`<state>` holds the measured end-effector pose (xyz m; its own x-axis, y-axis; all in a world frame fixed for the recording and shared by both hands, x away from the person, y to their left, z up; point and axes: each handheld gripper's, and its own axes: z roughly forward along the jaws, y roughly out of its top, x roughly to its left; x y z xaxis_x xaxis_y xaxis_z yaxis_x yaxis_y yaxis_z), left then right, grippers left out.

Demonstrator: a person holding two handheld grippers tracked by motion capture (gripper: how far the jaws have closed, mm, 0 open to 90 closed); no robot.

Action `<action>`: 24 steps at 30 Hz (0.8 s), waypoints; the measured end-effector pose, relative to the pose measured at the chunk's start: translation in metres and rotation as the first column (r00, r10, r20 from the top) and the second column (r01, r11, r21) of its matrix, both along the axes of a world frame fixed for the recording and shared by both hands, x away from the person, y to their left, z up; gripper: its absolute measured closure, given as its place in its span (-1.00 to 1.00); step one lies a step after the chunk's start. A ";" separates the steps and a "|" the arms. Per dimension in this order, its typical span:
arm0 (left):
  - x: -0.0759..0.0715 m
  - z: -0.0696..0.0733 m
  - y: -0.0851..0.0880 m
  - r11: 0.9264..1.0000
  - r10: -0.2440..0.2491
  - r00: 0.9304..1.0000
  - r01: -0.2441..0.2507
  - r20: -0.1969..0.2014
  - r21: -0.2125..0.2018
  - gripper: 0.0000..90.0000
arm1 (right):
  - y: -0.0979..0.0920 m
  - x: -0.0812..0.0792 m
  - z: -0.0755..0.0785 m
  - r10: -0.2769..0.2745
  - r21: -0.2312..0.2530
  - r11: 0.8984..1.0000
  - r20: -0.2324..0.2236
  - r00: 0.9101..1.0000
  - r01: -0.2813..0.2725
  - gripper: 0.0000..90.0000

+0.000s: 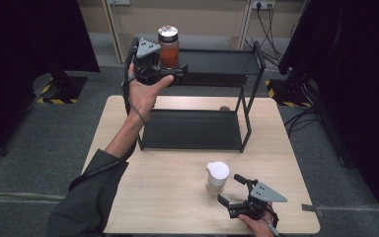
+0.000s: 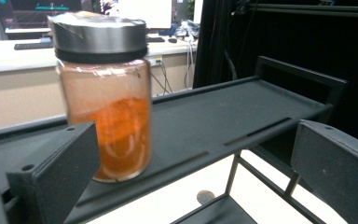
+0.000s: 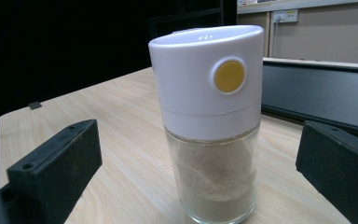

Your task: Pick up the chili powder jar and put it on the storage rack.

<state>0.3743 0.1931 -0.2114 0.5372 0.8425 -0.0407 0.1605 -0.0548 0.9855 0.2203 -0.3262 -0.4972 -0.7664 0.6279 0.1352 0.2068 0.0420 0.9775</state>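
Left gripper (image 1: 170,66) raised, right gripper (image 1: 229,190) low, both spread.

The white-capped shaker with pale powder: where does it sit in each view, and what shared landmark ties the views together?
High view: the shaker stands on the table, lower centre-right, just left of the right gripper.
Left gripper view: not in it.
Right gripper view: the shaker stands at centre, between the open jaws.
Shared landmark: the black shelf rack.
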 end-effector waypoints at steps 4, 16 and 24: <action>-0.008 -0.014 0.002 0.999 -0.039 0.999 0.039 0.010 -0.015 -0.99 | 0.000 0.000 0.000 0.000 0.002 1.000 -0.001 1.000 0.000 -0.99; -0.032 -0.055 0.010 0.988 -0.146 0.989 0.147 0.016 -0.057 -0.99 | 0.000 0.000 0.000 -0.002 0.001 1.000 0.000 1.000 0.002 -0.99; -0.047 -0.086 0.021 0.980 -0.186 0.983 0.186 0.012 -0.069 -0.99 | 0.000 0.000 0.000 -0.003 -0.001 1.000 0.001 1.000 0.003 -0.99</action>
<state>0.3272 0.2145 -0.2975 0.6847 0.7230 -0.0926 0.1489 -0.0144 0.9887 0.2199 -0.3259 -0.4973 -0.7644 0.6306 0.1341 0.2060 0.0419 0.9776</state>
